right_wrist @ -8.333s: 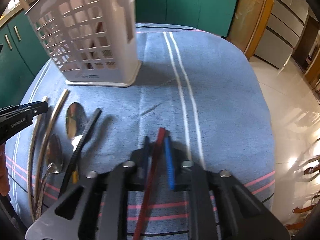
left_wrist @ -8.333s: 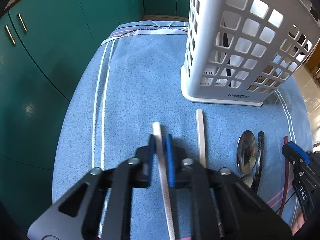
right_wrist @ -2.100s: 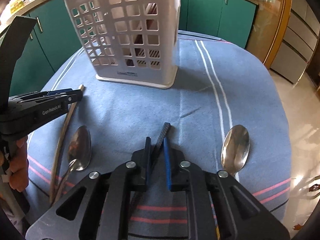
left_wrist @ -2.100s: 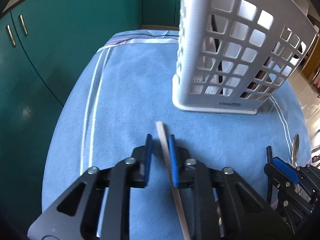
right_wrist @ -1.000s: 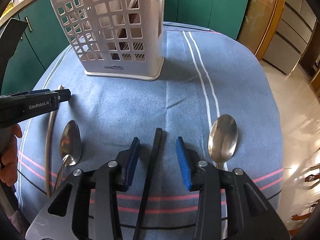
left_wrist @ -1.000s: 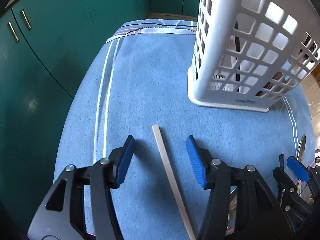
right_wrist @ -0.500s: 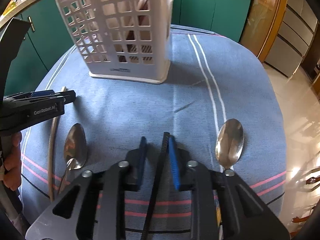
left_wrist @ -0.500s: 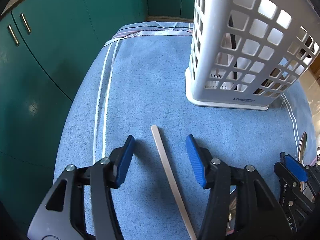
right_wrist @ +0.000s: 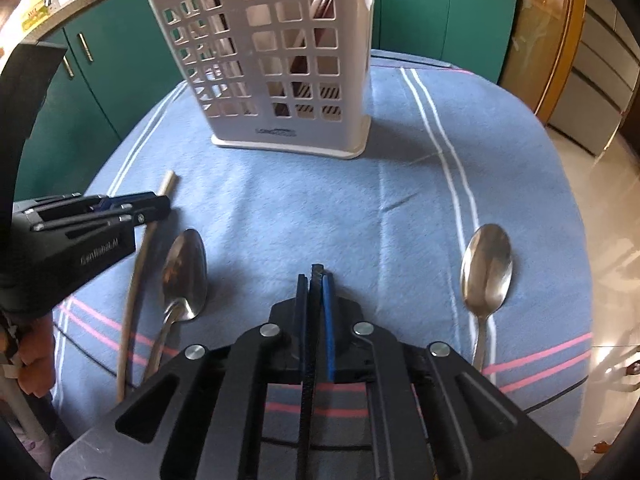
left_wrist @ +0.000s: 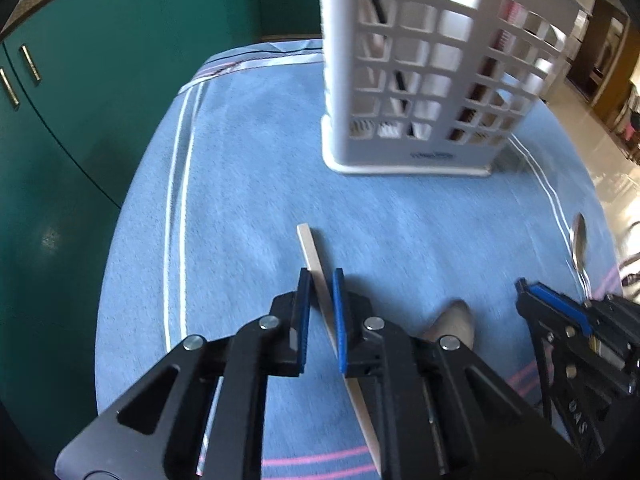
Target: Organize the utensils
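The left hand-held gripper has just been closing its jaws, and now the blue pads stand narrow around a pale flat stick; the right pad seems to touch the stick, but on the left pad side a thin gap is visible, so I cannot tell surely if the grip is firm. The stick's far end points toward the white utensil basket and its other end runs back under the gripper. The right hand-held gripper has also just been closing, and its jaws are now pressed together on a thin black stick, whose tip shows just beyond the fingertips. All things rest on a worktop covered with a blue cloth with white and pink stripes. The basket stands upright at the far part of the cloth and several long items are already inside it. Two metal spoons lie on the cloth: the left spoon just beside the pale stick, and the right spoon well apart, on the other side of the right gripper. Green cabinets are behind the worktop.
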Demonstrator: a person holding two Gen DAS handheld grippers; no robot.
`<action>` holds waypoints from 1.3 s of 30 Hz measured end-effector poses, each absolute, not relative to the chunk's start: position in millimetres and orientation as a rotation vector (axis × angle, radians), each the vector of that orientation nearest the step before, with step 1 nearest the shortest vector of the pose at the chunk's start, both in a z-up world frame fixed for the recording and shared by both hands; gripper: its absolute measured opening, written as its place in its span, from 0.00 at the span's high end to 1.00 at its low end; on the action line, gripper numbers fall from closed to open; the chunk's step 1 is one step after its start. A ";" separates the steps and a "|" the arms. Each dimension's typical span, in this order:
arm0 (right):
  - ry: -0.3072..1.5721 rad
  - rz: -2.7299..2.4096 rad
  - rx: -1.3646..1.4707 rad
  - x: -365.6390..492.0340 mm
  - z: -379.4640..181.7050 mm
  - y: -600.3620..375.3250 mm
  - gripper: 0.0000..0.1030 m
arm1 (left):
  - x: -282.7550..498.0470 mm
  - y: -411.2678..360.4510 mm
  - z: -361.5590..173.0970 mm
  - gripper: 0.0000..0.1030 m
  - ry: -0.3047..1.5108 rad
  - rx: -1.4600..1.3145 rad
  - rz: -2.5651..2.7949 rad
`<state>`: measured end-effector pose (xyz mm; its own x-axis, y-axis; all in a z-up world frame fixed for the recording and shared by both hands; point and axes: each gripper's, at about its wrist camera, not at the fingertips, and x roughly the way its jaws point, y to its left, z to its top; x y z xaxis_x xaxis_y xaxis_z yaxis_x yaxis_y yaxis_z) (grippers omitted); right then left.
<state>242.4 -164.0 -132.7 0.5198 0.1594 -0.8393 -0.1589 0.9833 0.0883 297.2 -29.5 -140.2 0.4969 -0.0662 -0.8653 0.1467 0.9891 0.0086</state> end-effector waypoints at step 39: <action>0.789 0.193 0.009 205.9 -37.1 -182.2 0.93 | 247.8 -18.4 -37.1 0.94 0.856 0.002 -0.155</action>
